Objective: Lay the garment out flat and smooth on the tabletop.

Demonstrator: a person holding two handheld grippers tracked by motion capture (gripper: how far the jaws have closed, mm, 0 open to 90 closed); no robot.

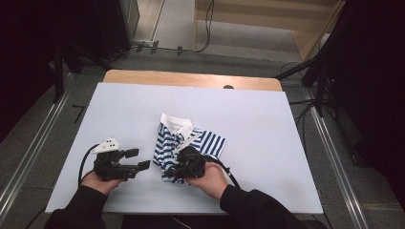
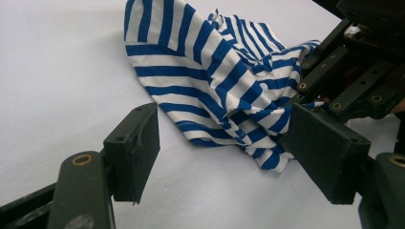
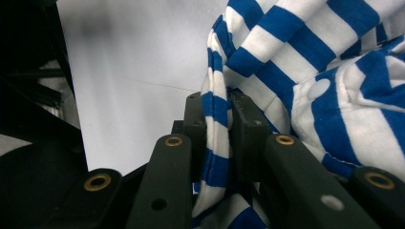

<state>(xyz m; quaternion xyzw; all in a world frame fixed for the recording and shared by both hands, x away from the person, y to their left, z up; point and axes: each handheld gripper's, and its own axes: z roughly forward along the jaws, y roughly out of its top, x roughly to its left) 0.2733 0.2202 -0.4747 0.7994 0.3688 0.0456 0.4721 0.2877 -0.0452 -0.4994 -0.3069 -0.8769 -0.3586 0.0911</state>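
Right gripper (image 3: 218,126) pinching striped shirt (image 1: 188,140) (left gripper (image 2: 229,157) open)

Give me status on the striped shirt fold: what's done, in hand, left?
Done: the striped shirt lies bunched into a rough bundle on the white table, collar up at the far end. In hand: the right gripper is shut on a fold of the near edge; in its own view fabric sits pinched between the pads. The left gripper waits open beside it, holding nothing. Left: the bundle looks crumpled, so neat folding likely remains.
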